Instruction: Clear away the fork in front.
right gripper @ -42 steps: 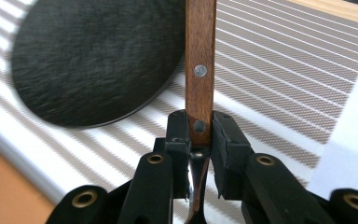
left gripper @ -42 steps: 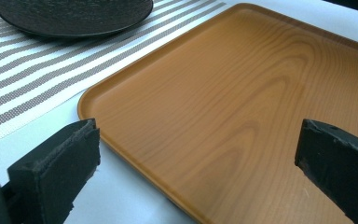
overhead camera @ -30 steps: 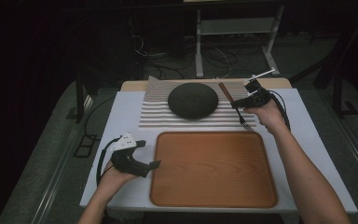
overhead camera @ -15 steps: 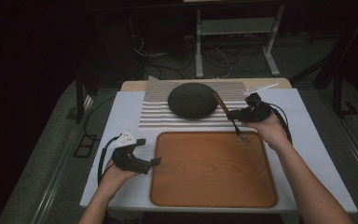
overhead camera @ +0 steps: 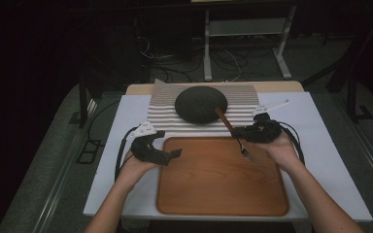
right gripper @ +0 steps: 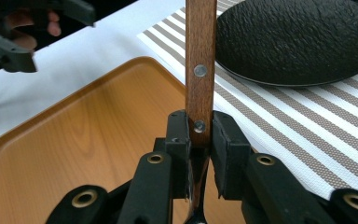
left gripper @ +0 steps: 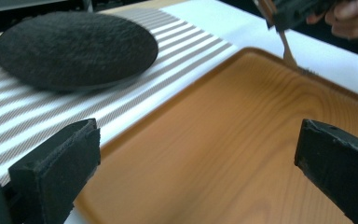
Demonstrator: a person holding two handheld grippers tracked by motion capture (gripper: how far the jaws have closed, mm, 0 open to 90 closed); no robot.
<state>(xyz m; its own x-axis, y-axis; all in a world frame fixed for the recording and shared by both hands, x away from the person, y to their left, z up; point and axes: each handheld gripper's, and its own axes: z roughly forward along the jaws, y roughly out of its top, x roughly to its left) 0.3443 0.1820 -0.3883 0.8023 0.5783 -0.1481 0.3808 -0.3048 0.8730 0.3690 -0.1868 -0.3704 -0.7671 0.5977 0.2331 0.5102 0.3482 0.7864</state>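
Fork (overhead camera: pixel 234 135) is clamped in the right gripper (overhead camera: pixel 246 134) – jaws pinch the wooden handle low down, near the lower rivet, right where wood meets metal. Handle end points up and back toward the dark round plate (overhead camera: pixel 201 103), tines hang down over the back right part of the wooden tray (overhead camera: pixel 213 194). In the high view the tines look just above the tray surface, can't tell if they touch

Right gripper view: handle (right gripper: pixel 200 65) stands nearly upright between the pads, grip is narrow and off-centre along the fork's length, most of the handle sticks out past the jaws

Left gripper (overhead camera: pixel 172 154) – jaws wide apart, nothing between them, hovering at the tray's left rim and aimed across it. Left gripper view has the tray (left gripper: pixel 242 154) between the open jaws and the fork's tines (left gripper: pixel 292 55) far off at the top right

Striped mat (overhead camera: pixel 167 111) lies under the plate, behind the tray, all on the white table cover (overhead camera: pixel 330 160)

Risks, my read:
- thin pinch on a long handle, so the fork could pivot in the pads if the tines catch the tray floor or rim on the way down
- handle end sits close to the plate's edge – a swing of the wrist could knock it
- letting go from a tilt would make the fork tip and clatter, maybe skid off toward the mat
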